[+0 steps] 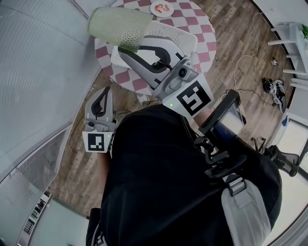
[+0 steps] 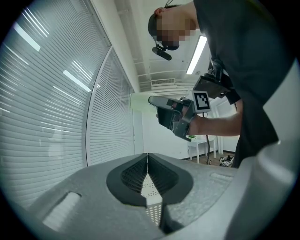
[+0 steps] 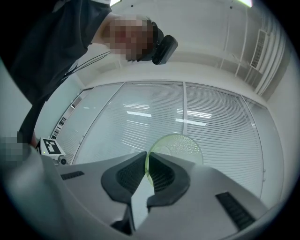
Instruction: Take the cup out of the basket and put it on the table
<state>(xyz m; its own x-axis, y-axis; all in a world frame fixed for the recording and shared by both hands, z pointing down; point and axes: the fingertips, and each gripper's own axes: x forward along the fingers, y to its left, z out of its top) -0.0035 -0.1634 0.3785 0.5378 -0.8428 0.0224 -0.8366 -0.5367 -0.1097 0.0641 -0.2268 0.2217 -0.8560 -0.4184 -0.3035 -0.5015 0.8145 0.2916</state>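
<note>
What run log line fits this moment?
right tool: shut on green cup rim | cup: in air, near checkered table | left tool: shut, empty

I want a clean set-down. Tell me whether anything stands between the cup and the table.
Nothing visible blocks it. The right gripper holds the cup by its rim over the left edge of the table; the basket and a plate take up space beside it.

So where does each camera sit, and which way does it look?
Head view: on the person's head, looking steeply down at the checkered table, left gripper, right gripper, dark torso.
Left gripper view: on that gripper, level along shut jaws toward window blinds; a forearm shows.
Right gripper view: upward along jaws pinching the green cup; a shoulder shows.
Shared: both gripper views show blinds.
</note>
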